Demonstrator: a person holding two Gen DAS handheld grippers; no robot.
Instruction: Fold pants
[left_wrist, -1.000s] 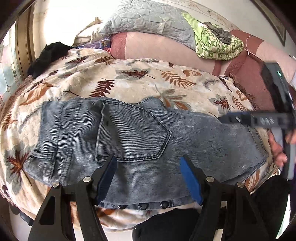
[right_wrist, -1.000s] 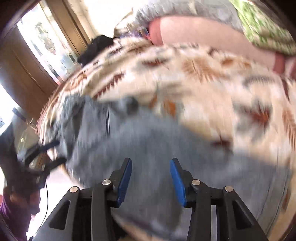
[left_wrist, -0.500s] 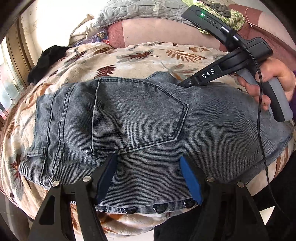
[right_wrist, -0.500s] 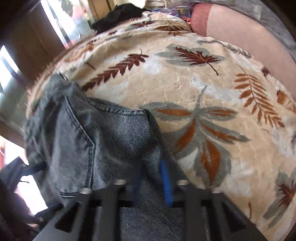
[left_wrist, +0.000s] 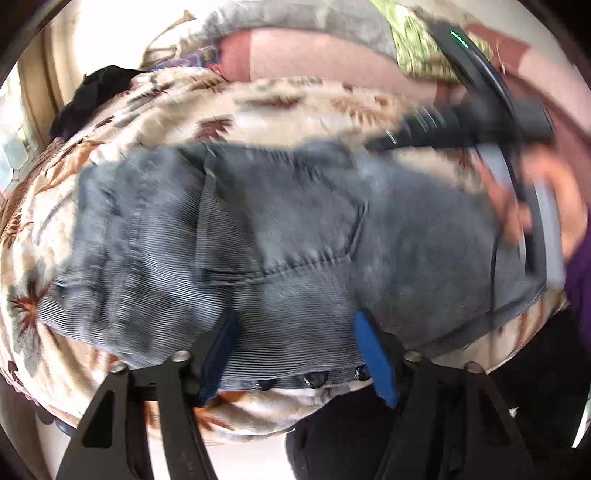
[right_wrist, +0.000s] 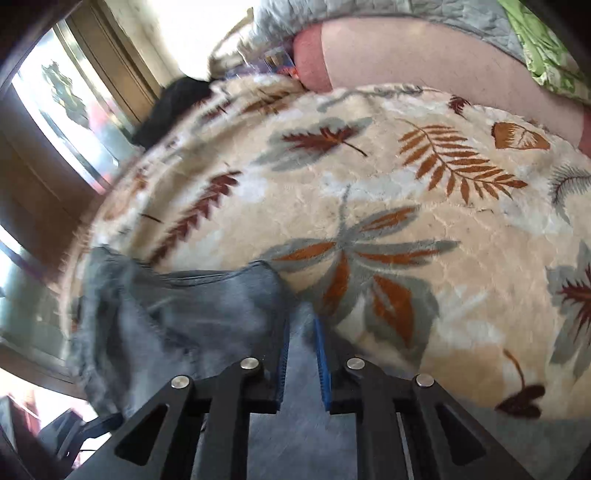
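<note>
Grey-blue jeans lie folded across a leaf-print blanket, back pocket up. My left gripper hangs over their near edge with its jaws wide and closing; denim lies between the blue pads, which do not press on it. In the left wrist view my right gripper, held by a hand, reaches to the jeans' far edge. In the right wrist view the right gripper is shut on a fold of the jeans, with the blanket beyond.
A pink bolster, grey quilted pillow and green cloth lie at the bed's far side. A black garment sits at the far left corner. Windows in a wooden frame stand left. The person's dark legs are against the near edge.
The right gripper swung in from the right to the jeans' far edge and shut on the denim. The left gripper's jaws narrowed slightly; its view is now blurred.
</note>
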